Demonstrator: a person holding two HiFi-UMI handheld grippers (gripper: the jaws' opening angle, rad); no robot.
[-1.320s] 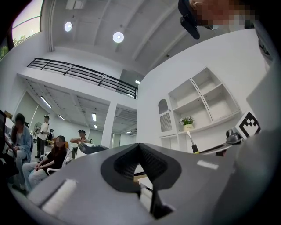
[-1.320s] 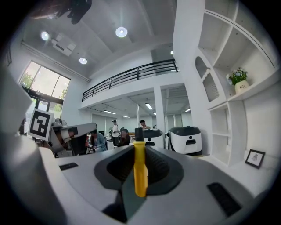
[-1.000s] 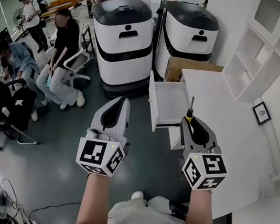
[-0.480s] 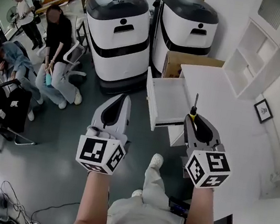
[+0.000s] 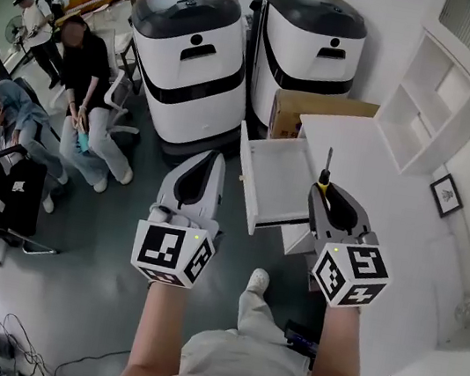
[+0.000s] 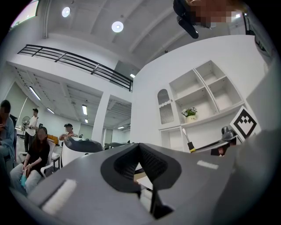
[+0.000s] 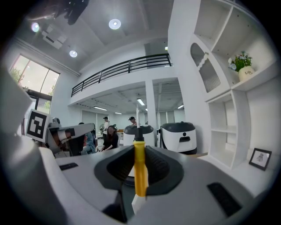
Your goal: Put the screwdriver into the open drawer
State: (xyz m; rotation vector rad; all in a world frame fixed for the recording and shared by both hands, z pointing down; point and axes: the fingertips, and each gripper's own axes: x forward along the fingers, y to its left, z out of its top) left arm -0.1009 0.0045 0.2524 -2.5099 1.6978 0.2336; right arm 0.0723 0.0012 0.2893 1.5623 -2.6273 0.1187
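Observation:
A screwdriver with a yellow handle and thin metal shaft stands upright between the jaws of my right gripper, which is shut on it. In the right gripper view the yellow handle fills the gap between the pads, shaft pointing up. The open white drawer sticks out of the white desk just ahead and left of the right gripper. My left gripper hangs level beside it over the grey floor, jaws shut with nothing in them. The left gripper view shows its closed tips and the screwdriver off to the right.
Two white and black robot units stand behind the drawer, with a cardboard box at the desk's far end. Several people sit at the left. White shelves and a small picture frame line the right wall.
Both grippers have moved forward toward the drawer, the screwdriver still held. The person has taken a step; a leg and shoe now show below the grippers.

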